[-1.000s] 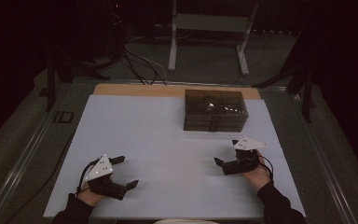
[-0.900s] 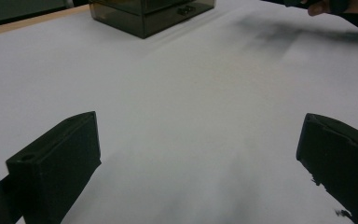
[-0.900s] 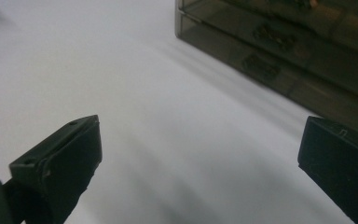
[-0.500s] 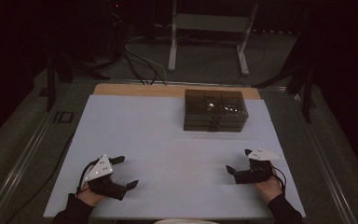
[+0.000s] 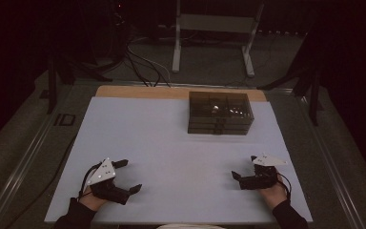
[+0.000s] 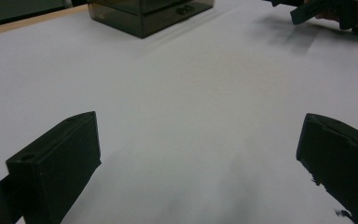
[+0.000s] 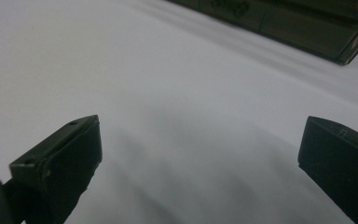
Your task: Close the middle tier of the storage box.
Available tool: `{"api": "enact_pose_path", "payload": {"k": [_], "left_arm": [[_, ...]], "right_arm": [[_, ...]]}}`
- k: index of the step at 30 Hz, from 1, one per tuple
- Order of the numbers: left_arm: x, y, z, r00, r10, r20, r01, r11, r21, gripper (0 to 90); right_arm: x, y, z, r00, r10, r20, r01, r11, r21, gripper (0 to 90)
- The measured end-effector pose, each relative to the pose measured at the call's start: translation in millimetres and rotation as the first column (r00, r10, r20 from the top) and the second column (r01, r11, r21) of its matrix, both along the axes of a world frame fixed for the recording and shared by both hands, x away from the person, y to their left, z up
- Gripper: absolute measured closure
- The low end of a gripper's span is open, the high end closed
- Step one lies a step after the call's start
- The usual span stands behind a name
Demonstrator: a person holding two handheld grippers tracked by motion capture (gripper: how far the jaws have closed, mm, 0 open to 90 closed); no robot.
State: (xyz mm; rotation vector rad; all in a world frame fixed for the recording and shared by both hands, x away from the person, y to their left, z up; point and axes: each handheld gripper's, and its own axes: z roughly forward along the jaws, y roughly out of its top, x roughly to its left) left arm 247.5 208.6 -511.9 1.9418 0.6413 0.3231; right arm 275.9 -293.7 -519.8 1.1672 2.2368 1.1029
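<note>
My right gripper has drawn back to the near right edge; my left gripper rests near left. Both gape wide, holding nothing. The dark box sits far, untouched; next I must reach forward.

text: none I can read | box front, far ahead of my left fingers: dark mark, too blurred to make out | same box beyond my right fingers: raised mark, illegible | my right finger: faint scratch near its tip, not readable
</note>
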Motion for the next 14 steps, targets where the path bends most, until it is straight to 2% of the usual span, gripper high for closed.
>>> {"api": "enact_pose_path", "payload": {"k": [3,14], "left_arm": [[-0.3,0.0,0.2,1.0000,0.000,0.001,0.000,1.0000,0.000,0.9],[-0.3,0.1,0.2,1.0000,0.001,0.000,-0.001,1.0000,0.000,0.9]], "right_arm": [[0.2,2.3,-1.5,0.9999,0.010,-0.008,-0.010,1.000,-0.018,0.0],[-1.3,3.1,0.2,0.9998,0.021,0.000,-0.021,1.000,-0.019,0.0]]}}
